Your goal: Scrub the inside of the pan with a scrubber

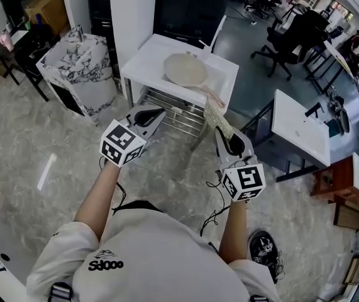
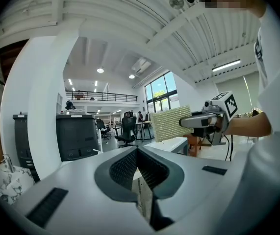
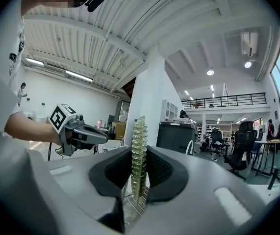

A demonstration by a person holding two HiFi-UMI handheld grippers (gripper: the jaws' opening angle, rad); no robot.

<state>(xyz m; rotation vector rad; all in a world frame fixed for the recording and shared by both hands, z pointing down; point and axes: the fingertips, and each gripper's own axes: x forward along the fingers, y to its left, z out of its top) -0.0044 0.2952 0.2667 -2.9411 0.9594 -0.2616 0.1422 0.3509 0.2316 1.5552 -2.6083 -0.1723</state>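
Scrubber (image 1: 217, 119): coarse, knobbly mesh, matt. Pan (image 1: 185, 69): dull cream inside. Table (image 1: 143, 65): smooth white top. Rack (image 1: 174, 111): bare metal wire. Floor (image 1: 34, 137): glossy, marbled. Left gripper (image 1: 159, 112), right gripper (image 1: 220, 131): matt grey plastic, ribbed black pads.

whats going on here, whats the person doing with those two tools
A person stands facing a white table with a pan lying on it. The right gripper is clamped on a scrubber, held in the air near the pan's handle. The left gripper is shut and empty. Scrubbing has not begun.
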